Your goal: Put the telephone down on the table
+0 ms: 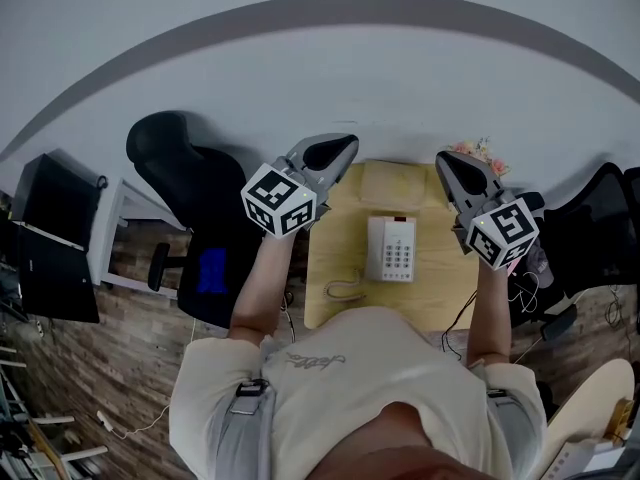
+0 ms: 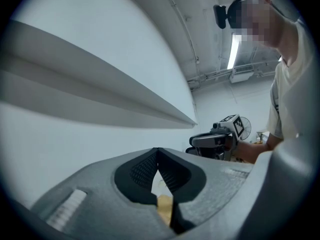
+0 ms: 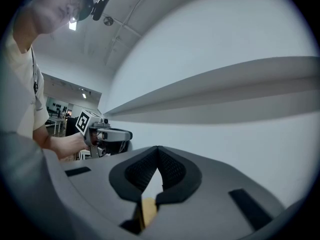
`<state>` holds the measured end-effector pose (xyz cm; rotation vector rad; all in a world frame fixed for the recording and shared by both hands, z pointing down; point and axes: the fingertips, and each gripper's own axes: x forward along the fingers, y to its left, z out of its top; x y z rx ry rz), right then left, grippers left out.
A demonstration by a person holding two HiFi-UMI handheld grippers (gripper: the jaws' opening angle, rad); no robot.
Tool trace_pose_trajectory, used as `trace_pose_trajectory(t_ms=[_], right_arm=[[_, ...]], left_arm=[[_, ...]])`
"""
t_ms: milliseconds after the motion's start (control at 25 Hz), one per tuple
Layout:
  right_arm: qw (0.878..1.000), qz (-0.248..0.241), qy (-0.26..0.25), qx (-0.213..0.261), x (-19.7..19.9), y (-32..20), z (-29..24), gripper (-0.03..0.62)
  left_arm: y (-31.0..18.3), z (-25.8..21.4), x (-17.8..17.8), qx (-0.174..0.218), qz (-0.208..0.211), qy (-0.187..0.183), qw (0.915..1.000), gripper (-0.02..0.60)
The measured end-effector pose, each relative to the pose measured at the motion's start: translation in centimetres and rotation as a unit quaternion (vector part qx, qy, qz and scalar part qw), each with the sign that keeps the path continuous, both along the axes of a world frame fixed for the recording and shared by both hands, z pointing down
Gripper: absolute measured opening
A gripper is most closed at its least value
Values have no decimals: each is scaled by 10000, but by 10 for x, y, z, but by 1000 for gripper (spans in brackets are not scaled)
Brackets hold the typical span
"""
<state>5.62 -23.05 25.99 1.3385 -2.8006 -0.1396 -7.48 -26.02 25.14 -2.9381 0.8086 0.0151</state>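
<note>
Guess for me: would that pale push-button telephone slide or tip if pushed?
Probably slide: the pale push-button telephone lies low and flat on the wooden table. Its curly cord looks floppy and may drag or snag.

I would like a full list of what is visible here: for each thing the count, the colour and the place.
telephone: one, white, middle of the table
coiled cord: one, pale, on the table, left of the telephone
pad: one, cream, far end of the table
table: one, light wood, centre of the head view
office chairs: two, black, one left of the table, one right
left gripper: one, grey, shut, empty
right gripper: one, grey, shut, empty
</note>
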Motion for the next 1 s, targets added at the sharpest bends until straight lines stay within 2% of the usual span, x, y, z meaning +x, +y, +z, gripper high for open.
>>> trace_pose_trajectory(t_ms=[760,1000], right_arm=[[9999,-35,75,-81,-6,-5,9,0],[9998,-57,112,-158,-12,-6,19,0]], left_arm=[[-6,10,-3,-113,-215,-49,9997,17],[-5,19,-6,-191,-170,-48,9997,17]])
